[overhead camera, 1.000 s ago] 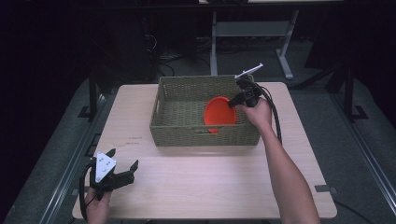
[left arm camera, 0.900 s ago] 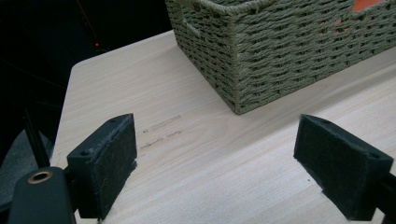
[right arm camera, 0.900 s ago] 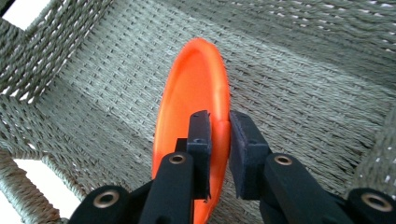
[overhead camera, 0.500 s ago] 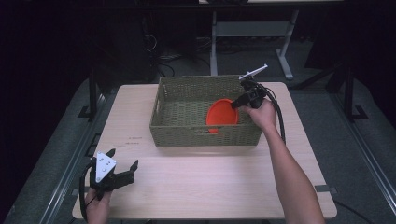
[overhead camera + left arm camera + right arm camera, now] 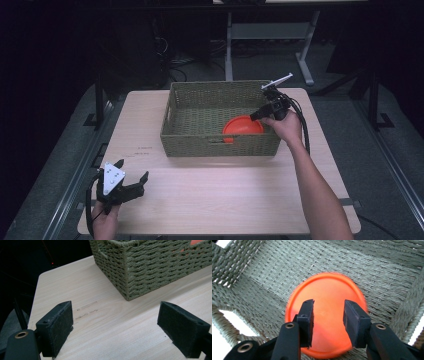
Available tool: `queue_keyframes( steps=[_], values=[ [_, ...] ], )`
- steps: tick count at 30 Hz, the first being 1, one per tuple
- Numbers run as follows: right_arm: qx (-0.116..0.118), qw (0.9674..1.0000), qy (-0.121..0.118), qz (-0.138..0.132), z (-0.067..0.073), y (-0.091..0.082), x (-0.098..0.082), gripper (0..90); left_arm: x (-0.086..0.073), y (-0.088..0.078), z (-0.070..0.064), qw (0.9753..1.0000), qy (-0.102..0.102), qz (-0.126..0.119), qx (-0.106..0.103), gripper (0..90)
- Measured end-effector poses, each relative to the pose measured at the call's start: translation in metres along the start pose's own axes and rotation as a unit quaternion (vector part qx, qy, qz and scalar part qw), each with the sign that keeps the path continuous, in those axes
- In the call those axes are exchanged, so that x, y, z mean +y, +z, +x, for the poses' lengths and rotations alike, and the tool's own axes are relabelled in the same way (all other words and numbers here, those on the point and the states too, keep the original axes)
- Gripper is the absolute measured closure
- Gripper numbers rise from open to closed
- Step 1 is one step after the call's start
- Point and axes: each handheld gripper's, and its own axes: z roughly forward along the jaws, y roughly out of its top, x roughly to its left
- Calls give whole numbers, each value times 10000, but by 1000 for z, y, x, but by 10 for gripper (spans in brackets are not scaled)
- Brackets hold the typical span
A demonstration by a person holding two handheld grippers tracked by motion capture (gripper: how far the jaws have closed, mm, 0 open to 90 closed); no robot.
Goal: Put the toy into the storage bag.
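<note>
Plate (image 5: 325, 315) in basket (image 5: 200, 107), below right hand-held gripper (image 5: 328, 315)

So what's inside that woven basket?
An orange plate lies on the floor of the basket, toward its right end, with the right gripper open above it. The near wall hides part of the plate in the high view.

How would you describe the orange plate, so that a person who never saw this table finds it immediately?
On the light wooden table stands a green woven basket. Inside it, at the right end of its floor, lies the orange plate, flat and round, below the right tongs. It is the brightest thing there, and nothing else is seen in the basket.
</note>
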Motion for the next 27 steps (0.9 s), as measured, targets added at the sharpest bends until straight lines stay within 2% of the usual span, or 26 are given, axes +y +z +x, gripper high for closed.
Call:
queue_keyframes(
  steps=[4,7,11,15,19,27],
  values=[
    [136,9999,-34,-69,-1,-3,-4,544,0,0,-1,10000,-25,-33,-6,127],
    [224,9997,-55,-20,1,-3,-7,512,0,1,-1,10000,-2,-1,-19,127],
    [399,9991,-64,-155,4,-6,-10,466,0,0,-1,10000,-34,-32,4,127],
    [414,9988,-194,-168,11,-9,-12,414,0,1,-1,10000,-7,-11,-16,127],
    [538,9982,-167,-227,13,-13,-13,370,0,-1,-1,10000,-8,-7,2,127],
    [753,9962,-249,-370,14,-26,-20,338,0,0,-2,10000,12,-13,-24,127]
  ],
)
